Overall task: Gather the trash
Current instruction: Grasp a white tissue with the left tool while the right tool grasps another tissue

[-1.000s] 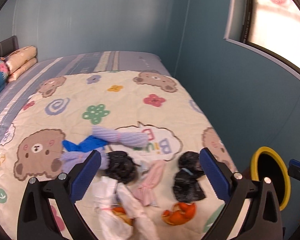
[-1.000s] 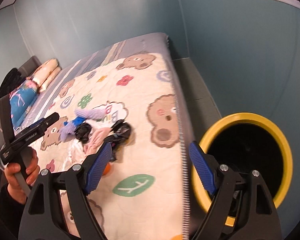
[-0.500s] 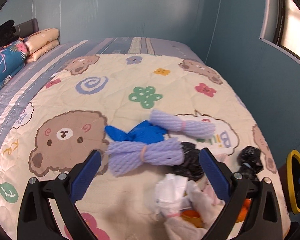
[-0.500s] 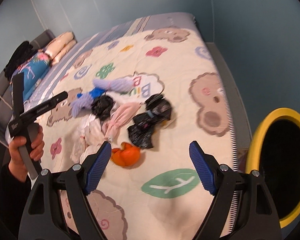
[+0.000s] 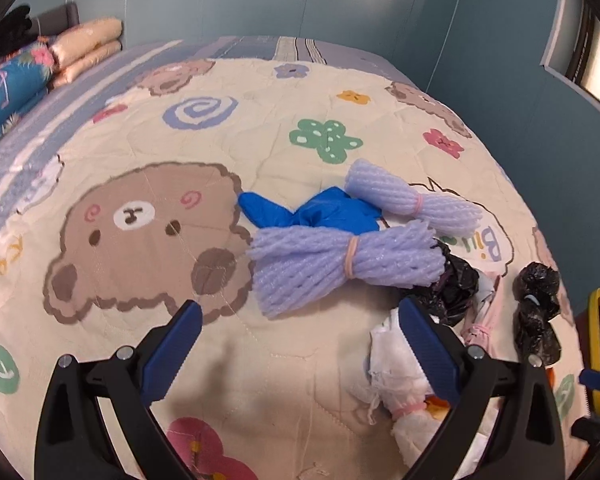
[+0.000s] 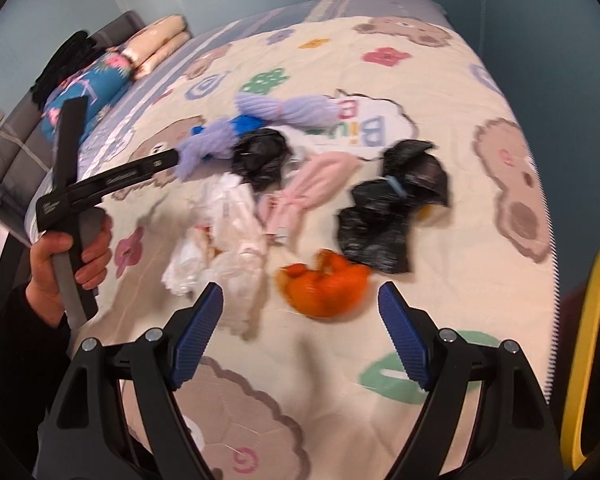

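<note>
1. The left gripper [image 5: 296, 334] stands wide apart with nothing between its blue pads, over bare quilt [image 5: 260, 364] just short of the nearest lavender foam net bundle [image 5: 340, 266].
2. The right gripper [image 6: 300, 326] is equally wide and empty; the orange peel [image 6: 324, 288] lies just beyond its tips, not touching either pad.
3. Trash sits in one cluster mid-bed: two lavender foam net bundles, the far one [image 5: 412, 200] beside a blue glove [image 5: 312, 212]; two black bags, one [image 6: 392, 216] right, one [image 6: 264, 156] at the centre; one pink bundle [image 6: 308, 192] between them; one white plastic bag [image 6: 224, 240] near-left.
4. In the left view the right finger covers part of the white bag and the peel is nearly hidden; the right view shows both openly, though blurred.
5. Only the right view shows the person's left hand [image 6: 68, 268] on the gripper handle, with a dark sleeve.
6. A yellow-rimmed bin [image 6: 592, 320] stands off the bed's right edge, cropped in both views.
7. Pillows [image 5: 88, 46] and a blue floral cover [image 5: 8, 92] lie far left.
</note>
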Available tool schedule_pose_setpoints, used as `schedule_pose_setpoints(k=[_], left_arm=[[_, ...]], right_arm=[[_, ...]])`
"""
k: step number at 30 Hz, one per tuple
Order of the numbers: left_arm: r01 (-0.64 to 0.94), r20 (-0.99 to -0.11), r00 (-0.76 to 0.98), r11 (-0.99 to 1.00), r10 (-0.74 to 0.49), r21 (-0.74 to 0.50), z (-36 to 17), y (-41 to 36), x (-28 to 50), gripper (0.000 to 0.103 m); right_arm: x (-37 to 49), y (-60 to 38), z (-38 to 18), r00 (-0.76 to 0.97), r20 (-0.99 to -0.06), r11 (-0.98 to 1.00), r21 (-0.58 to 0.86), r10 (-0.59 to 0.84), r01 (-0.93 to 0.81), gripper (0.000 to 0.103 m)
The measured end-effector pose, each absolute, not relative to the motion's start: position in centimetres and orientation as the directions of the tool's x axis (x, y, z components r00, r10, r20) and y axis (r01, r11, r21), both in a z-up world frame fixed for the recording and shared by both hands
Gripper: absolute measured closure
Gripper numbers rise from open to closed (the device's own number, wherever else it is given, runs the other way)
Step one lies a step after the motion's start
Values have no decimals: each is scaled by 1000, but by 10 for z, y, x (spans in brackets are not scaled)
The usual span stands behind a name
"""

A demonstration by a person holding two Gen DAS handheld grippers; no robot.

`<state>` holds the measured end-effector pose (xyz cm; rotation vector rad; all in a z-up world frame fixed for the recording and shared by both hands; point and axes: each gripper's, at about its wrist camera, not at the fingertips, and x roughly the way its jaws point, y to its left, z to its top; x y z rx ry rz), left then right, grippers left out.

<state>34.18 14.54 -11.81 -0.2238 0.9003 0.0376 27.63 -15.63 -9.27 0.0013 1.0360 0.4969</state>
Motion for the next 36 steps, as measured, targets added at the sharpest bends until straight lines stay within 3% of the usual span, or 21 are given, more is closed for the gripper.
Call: schedule_pose_setpoints(k=[5,14,20,25,29,36], left_arm=[[-94,-794,586,959,-164,-267,-123,141,331,8],[-41,-823,483,931,-298,-362,-140,122,312,13],[-22,-835,447,930,-320,-368,-150,110,310,17],[-22,-840,424,923,-338,-383,-157,107,308,18],[-30,-852,421,934,-311,-356,-160,102,311,18],[-88,-861,422,932,-285,-352,-166,104,332,18]], right_arm=[[272,-128,-99,376,-827,856,221,418,-467,28],[269,-98,-118,343,-854,837,176,392,-519,41],[272,-89,-136,343,-870,840,135,354,-525,52],[279,-90,-145,342,-879,850,122,333,-512,81],[282,-95,-149,336,-882,856,130,331,-501,88],[280,-101,-151,333,-877,852,146,347,-502,90]])
